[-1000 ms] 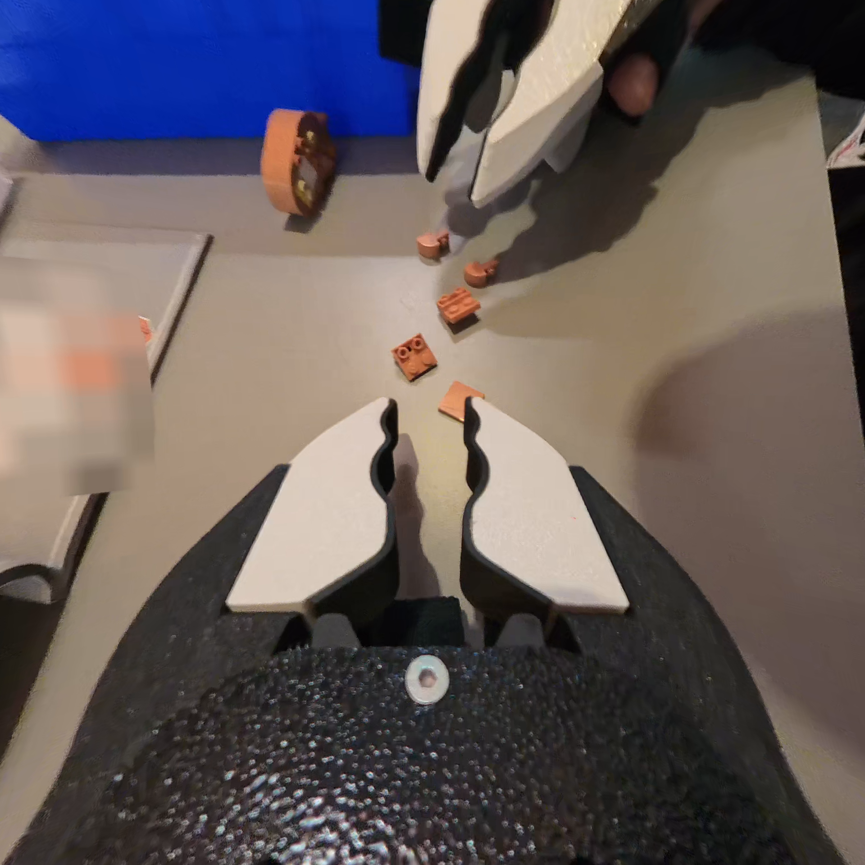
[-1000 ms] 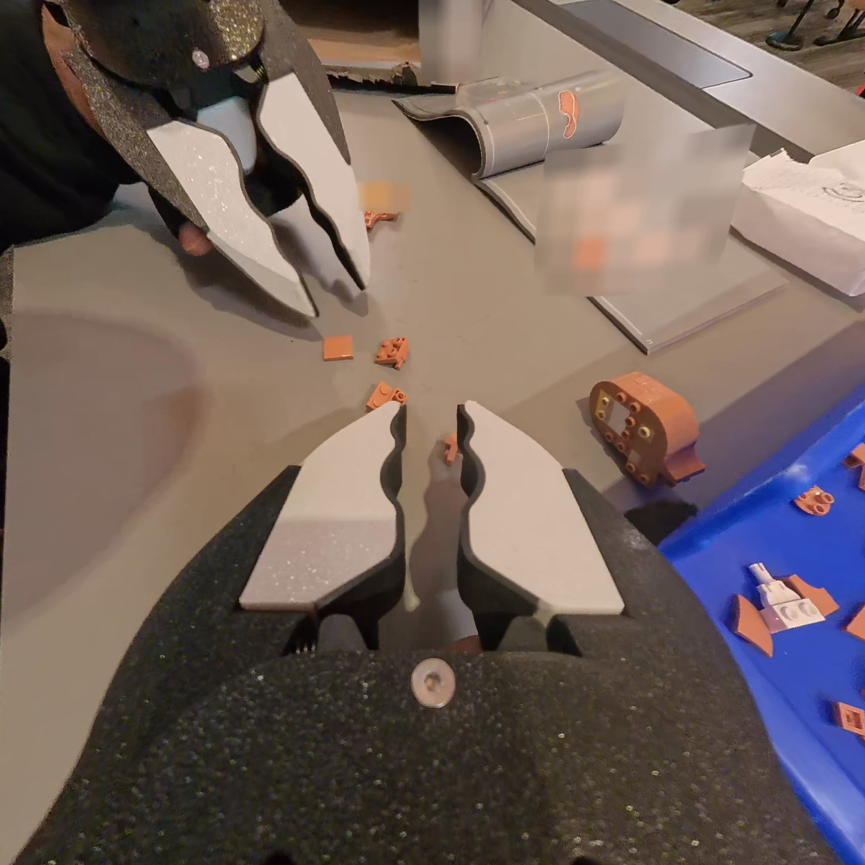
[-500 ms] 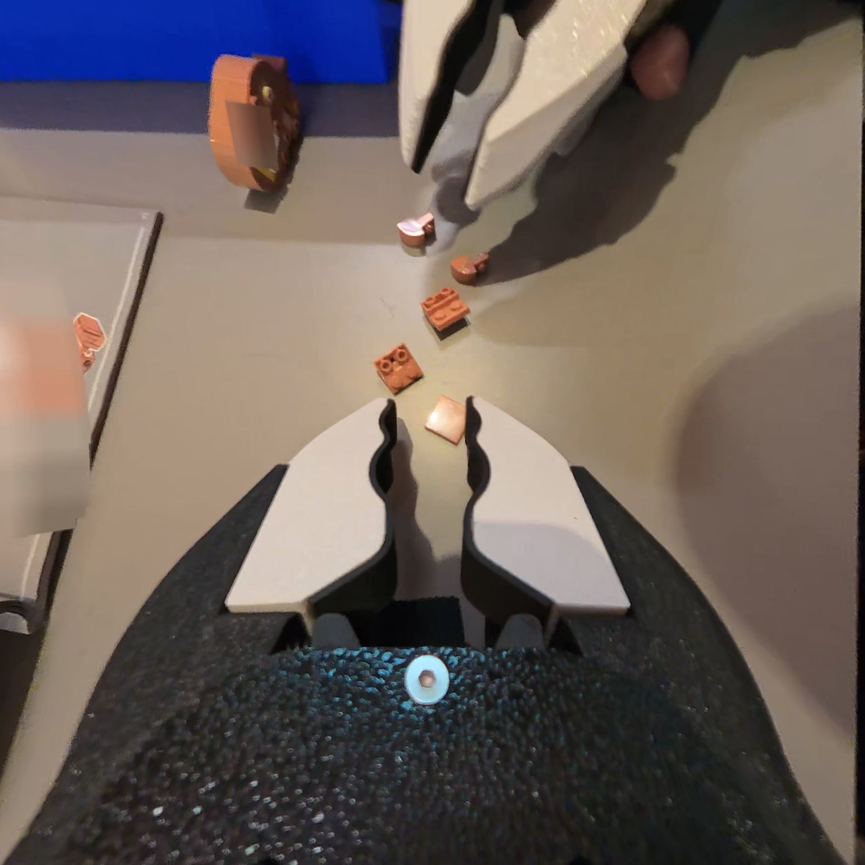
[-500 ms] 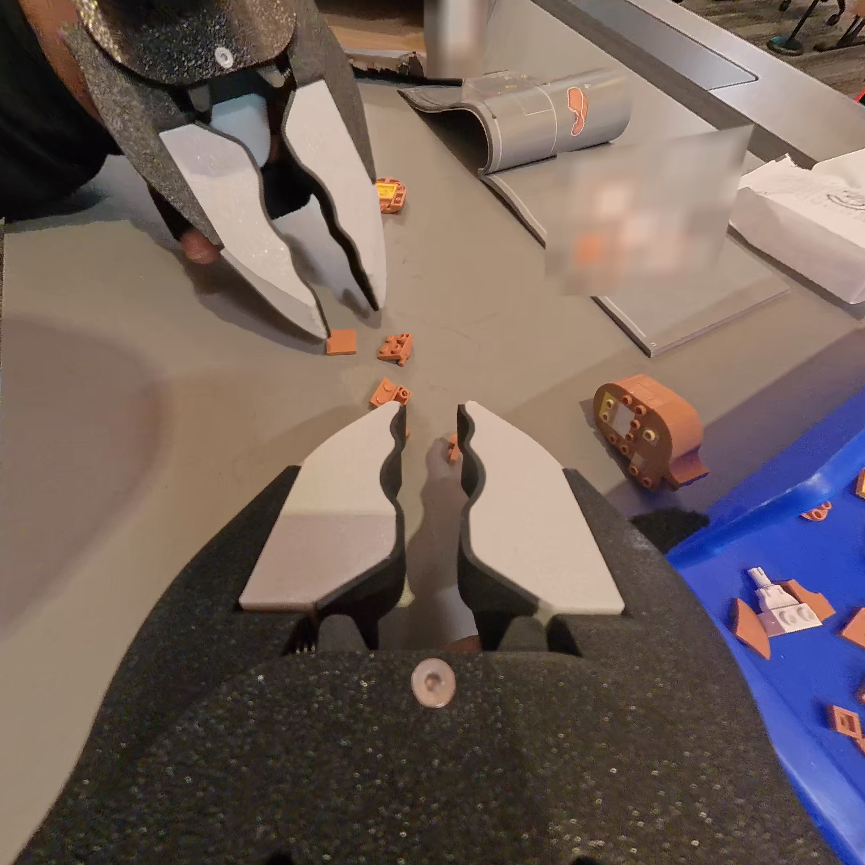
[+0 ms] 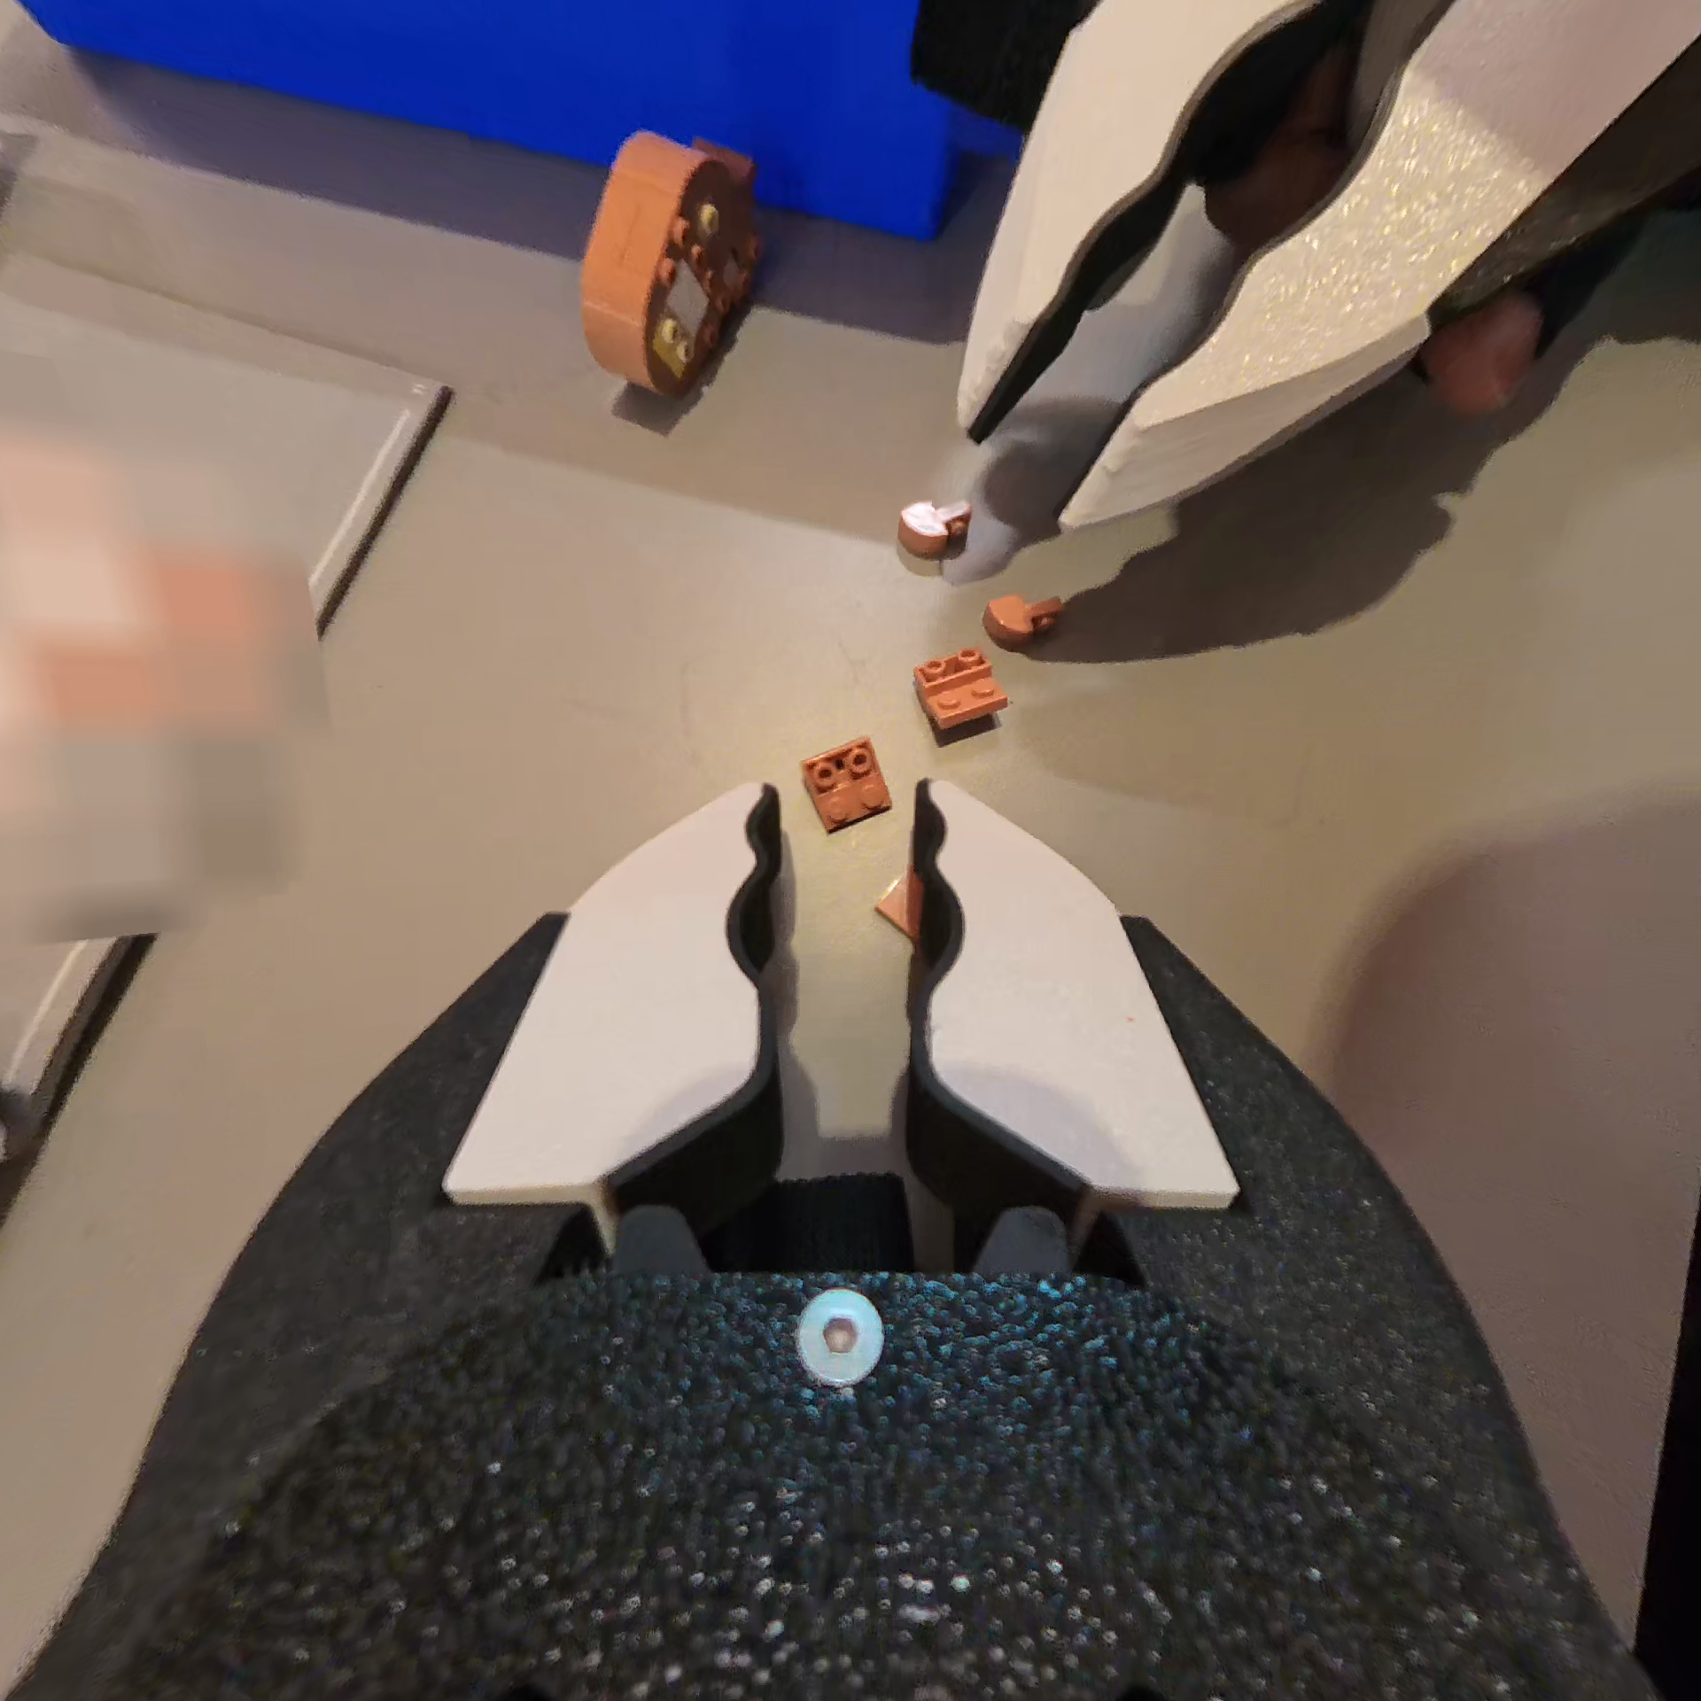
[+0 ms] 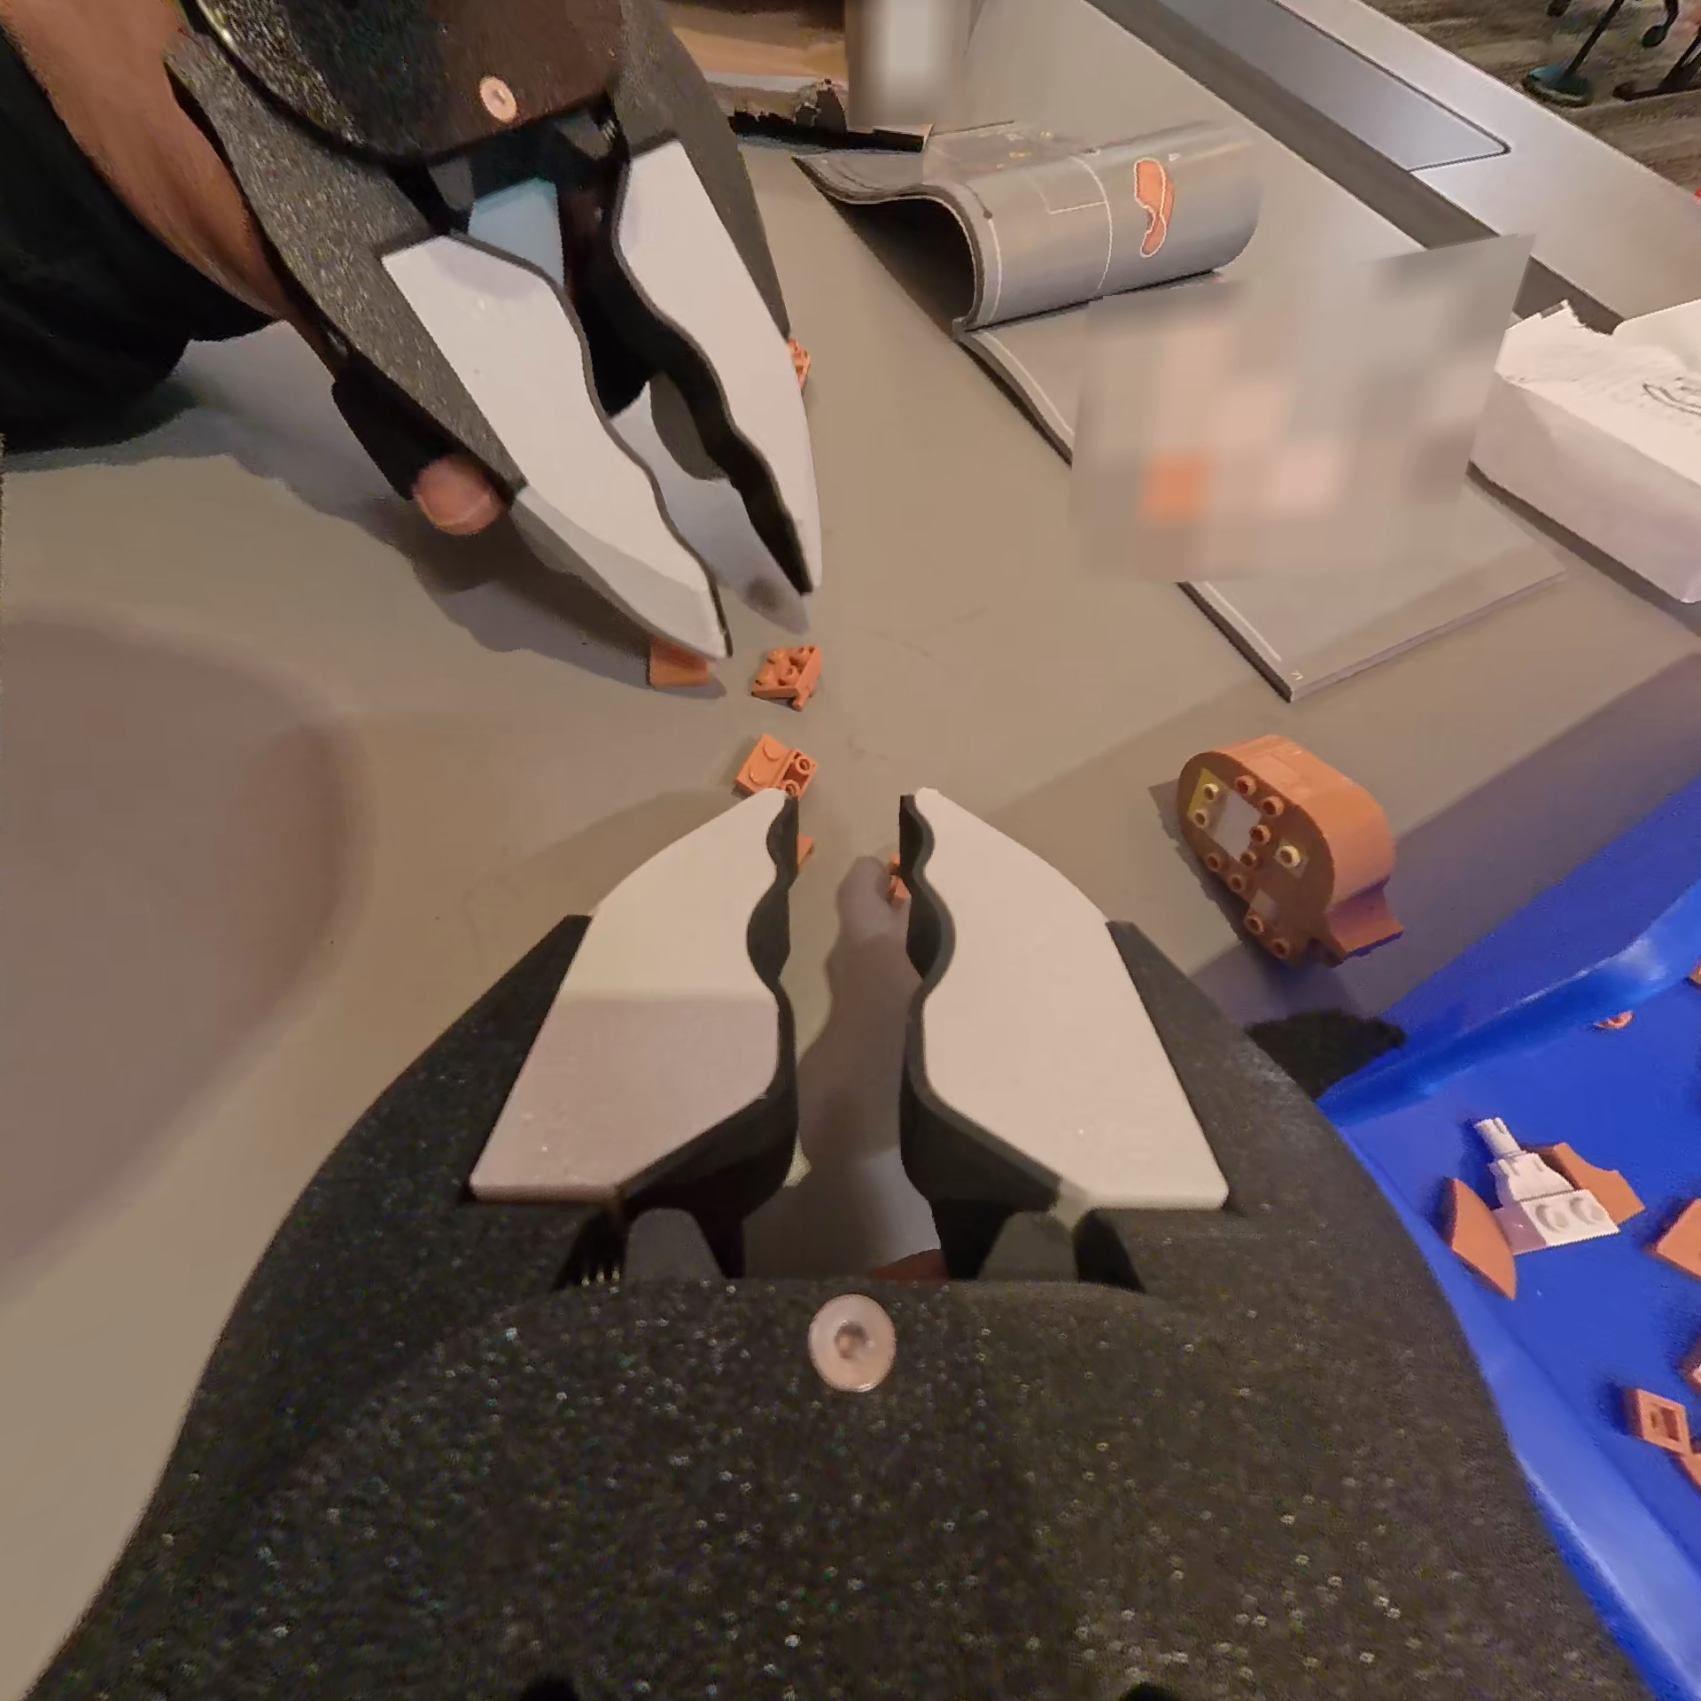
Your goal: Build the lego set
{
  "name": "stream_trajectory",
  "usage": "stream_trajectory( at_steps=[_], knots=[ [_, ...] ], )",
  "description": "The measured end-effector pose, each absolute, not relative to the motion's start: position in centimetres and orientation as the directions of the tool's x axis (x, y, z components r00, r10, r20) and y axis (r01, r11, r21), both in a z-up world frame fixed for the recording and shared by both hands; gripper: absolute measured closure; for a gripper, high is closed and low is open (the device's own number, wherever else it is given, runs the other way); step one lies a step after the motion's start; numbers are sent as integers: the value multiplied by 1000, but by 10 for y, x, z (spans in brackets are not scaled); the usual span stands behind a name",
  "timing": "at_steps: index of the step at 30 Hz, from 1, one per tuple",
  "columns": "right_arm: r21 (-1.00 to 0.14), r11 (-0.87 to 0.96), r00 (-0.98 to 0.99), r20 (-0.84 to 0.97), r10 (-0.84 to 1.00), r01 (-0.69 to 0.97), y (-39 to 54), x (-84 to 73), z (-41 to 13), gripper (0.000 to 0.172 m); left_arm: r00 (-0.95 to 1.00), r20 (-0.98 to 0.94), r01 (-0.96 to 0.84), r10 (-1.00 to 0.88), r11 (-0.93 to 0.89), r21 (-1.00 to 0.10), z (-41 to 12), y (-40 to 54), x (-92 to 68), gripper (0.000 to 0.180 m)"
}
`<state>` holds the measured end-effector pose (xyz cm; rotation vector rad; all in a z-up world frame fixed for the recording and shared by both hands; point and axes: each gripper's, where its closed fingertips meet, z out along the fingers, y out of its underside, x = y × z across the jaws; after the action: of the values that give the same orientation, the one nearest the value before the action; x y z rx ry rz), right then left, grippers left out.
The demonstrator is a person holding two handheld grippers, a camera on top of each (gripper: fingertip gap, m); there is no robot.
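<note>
LEFT TOOL: left gripper [image 5: 847,801] jaws part open, nothing held; low over the desk [image 5: 552,598].
LEFT NEAREST: flat tile [image 5: 904,907] lies on the desk, half hidden under one finger; can't tell if it touches. Stepped brick [image 5: 847,782] sits just ahead of the tips.
RIGHT TOOL: right gripper [image 6: 845,810] jaws part open, nothing held.
RIGHT NEAREST: pale-faced round piece [image 5: 931,529] just beside its tips, brown round piece [image 5: 1017,617] near; contact can't be told.
ROW: second stepped brick [image 5: 959,692] lies between the two grippers; all five pieces form a loose line mid-desk, well off any edge.
AROUND: oval brown assembly [image 5: 667,276] tipped on its side near the blue tray [image 5: 552,74], which lies along one desk edge; open booklet [image 6: 1105,212] toward another.
RISK 1: the tile is thin and flat, so pads would likely slide over it or flick it away.
RISK 2: pieces are crowded; a fingertip could knock the stepped brick while working the tile.
RISK 3: the grippers face each other close, so tips could clash.
RISK 4: round pieces could roll if nudged.
</note>
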<state>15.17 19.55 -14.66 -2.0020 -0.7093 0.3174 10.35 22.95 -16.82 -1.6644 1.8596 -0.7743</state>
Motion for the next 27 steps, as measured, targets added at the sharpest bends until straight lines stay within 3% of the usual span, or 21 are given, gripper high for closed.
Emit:
stream_trajectory(
  at_steps=[4, 12, 19, 27],
  knots=[
    [-856, -376, 797, 68, 600, 356, 195, 152, -147, 151, 24, -46, -611, -999, 21, -791, -155, 251, 90, 154],
    [-860, -383, 799, 45, 600, 336, 195, 153, -146, 151, 212, -30, -230, -977, -20, -973, -103, 273, 48, 165],
    [-873, -397, 823, 9, 569, 284, 198, 159, -143, 152, 339, 31, -92, -940, -66, -994, -87, 303, 11, 180],
    [-855, -445, 834, -28, 552, 266, 201, 162, -148, 153, 359, 253, 14, -898, -266, -964, -86, 331, -9, 180]
  ],
)
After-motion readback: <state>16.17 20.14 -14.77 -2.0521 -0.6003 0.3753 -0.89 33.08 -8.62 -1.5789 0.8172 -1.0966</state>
